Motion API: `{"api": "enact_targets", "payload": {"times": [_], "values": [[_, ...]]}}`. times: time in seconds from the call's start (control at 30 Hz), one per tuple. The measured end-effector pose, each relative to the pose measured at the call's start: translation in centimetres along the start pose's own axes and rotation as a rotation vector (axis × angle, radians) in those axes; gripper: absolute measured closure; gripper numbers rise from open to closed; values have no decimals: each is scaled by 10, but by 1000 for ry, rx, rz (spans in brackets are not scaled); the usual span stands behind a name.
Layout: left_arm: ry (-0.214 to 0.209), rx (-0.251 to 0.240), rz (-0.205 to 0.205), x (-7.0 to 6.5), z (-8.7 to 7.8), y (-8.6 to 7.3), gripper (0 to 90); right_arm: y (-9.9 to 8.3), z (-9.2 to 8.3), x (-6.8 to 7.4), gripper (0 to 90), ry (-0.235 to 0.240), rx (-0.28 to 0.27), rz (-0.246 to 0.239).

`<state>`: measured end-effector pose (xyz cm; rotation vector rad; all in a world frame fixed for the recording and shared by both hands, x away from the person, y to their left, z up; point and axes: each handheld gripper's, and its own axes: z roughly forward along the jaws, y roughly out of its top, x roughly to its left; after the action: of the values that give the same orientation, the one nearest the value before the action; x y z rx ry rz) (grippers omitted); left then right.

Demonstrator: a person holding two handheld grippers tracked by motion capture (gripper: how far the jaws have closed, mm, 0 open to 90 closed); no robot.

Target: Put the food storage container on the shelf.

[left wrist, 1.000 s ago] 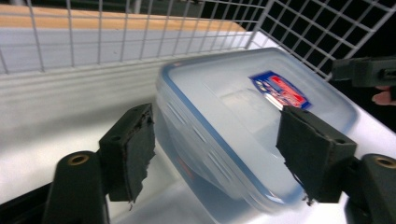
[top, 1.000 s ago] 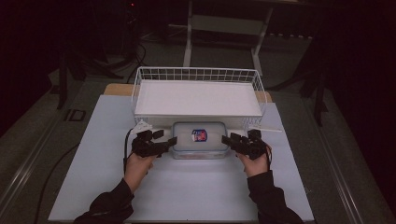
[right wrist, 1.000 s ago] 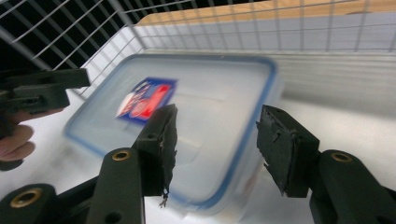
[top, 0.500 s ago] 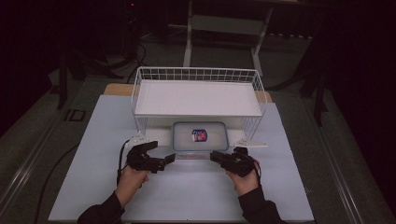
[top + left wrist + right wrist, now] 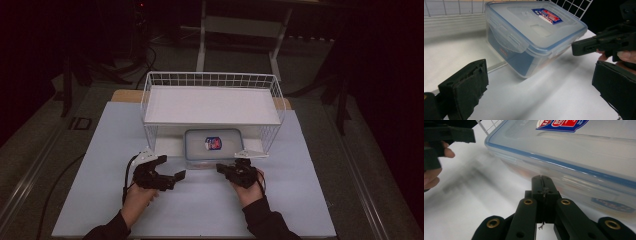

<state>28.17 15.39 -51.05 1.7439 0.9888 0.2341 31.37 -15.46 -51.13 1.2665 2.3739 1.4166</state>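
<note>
Near container [image 5: 212,148], left fingers [image 5: 464,91] spread, right fingers [image 5: 543,186] closed

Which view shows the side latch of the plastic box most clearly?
The left gripper view: the side latch faces that camera, closed. The high view shows the plastic box small, from above; the right gripper view shows its rim and label.

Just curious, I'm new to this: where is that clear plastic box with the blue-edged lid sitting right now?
In the high view, the plastic box sits mid-table, under the white wire rack's shelf at its front edge, just beyond both grippers.
</note>
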Motion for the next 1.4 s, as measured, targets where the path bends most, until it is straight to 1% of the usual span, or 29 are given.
{"api": "enact_targets", "payload": {"times": [0.03, 0.13, 0.17, 0.2, 0.27, 0.33, 0.37, 0.47, 0.63, 0.67, 0.77, 0.83, 0.87, 0.9, 1.0, 1.03, 1.1, 1.17, 1.23, 1.4], "values": [[4, -10, 0, 0, -1, 0, 1, 1, 2, 0, 900, -3, 1, 0], [7, -13, -1, 1, -2, 0, 1, 2, 6, -2, 900, -2, -1, 4], [9, -16, -2, 2, -2, 0, 1, 4, 10, -2, 900, -7, -3, 2], [9, -16, -2, 2, -2, 0, 1, 4, 10, -2, 900, -7, -3, 2], [7, -15, -2, 1, -2, -1, 1, 8, 17, -1, 900, -15, -8, -5], [7, -13, 3, 1, -1, -2, 1, 10, 19, -1, 899, -16, -9, -1], [9, -14, 7, 0, -1, -2, 1, 12, 23, -1, 900, -26, -12, -3], [4, -10, 11, 0, 0, -3, 1, 15, 26, -2, 900, -38, -12, -10], [0, -13, 16, -1, 0, -2, 1, 24, 32, -11, 900, -70, -24, 8], [0, -13, 16, -1, 0, -2, 1, 26, 32, -13, 900, -72, -29, 17], [9, -23, 15, -1, -1, -3, 1, 30, 36, -17, 899, -77, -34, 21], [10, -17, 22, -1, -1, -3, 1, 32, 39, -19, 900, -79, -34, 29], [10, -17, 22, -1, -1, -3, 1, 32, 39, -19, 900, -79, -34, 29], [10, -18, 25, -2, -1, -3, 1, 35, 41, -19, 899, -95, -34, 13], [9, -16, 26, -2, -1, -3, 1, 39, 43, -21, 899, -98, -35, 24], [8, -17, 24, -2, -1, -4, 1, 42, 44, -25, 899, -99, -43, 40], [7, -18, 22, -2, -1, -4, 1, 43, 45, -27, 899, -101, -48, 47], [11, -16, 21, -2, -1, -4, 1, 44, 47, -28, 899, -94, -45, 45], [10, -19, 20, -2, -2, -4, 1, 45, 49, -27, 899, -99, -43, 32], [12, -16, 21, -2, -2, -5, 1, 45, 52, -25, 898, -96, -40, 28]]}}
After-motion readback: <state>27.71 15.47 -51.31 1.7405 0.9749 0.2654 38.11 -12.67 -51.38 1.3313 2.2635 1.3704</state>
